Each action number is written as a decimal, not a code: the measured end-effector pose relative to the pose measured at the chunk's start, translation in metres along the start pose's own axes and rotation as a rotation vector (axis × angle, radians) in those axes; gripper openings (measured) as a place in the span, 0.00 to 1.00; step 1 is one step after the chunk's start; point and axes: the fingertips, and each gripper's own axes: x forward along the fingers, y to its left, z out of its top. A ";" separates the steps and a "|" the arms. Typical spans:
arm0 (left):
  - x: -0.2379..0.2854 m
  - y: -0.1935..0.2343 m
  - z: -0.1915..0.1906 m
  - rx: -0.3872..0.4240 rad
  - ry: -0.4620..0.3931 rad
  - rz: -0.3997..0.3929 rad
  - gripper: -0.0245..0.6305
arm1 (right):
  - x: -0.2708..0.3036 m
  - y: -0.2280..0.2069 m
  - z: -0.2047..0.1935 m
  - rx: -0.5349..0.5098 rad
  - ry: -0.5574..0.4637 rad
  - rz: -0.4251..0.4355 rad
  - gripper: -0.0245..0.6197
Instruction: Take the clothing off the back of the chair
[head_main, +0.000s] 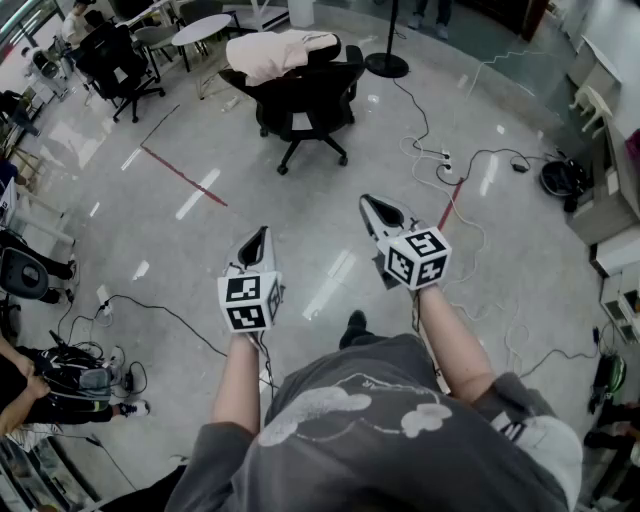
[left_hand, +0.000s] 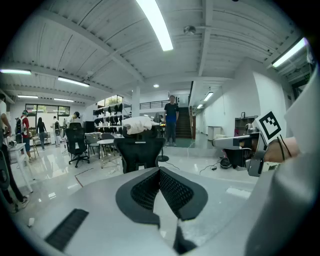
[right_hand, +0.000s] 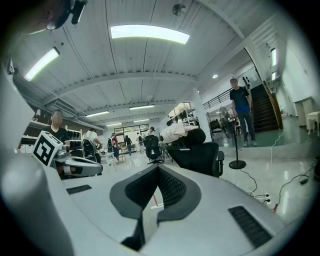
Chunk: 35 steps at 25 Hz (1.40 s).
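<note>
Floor (head_main: 300, 215) gleams, cables (head_main: 470, 160) at right; chair (head_main: 310, 100) with clothing (head_main: 280, 52) stands far. Near, left gripper (head_main: 261, 233) and right gripper (head_main: 369, 201) point forward, jaws closed, empty.

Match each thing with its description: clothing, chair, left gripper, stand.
Things
1. clothing
2. chair
3. left gripper
4. stand

Descriptions
a. shut, holding nothing
b. black, with armrests
c. pale, draped over a backrest
d. pole on a round base

Pairs: 1-c, 2-b, 3-a, 4-d
</note>
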 end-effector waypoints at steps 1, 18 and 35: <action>0.000 -0.001 0.002 0.002 -0.001 0.001 0.04 | -0.001 0.001 0.002 -0.004 -0.003 0.000 0.03; -0.006 0.003 -0.004 -0.038 0.008 -0.014 0.04 | -0.007 -0.003 -0.002 0.007 -0.011 -0.058 0.03; 0.149 0.057 0.078 -0.070 -0.066 0.069 0.04 | 0.148 -0.121 0.044 0.013 -0.027 0.027 0.03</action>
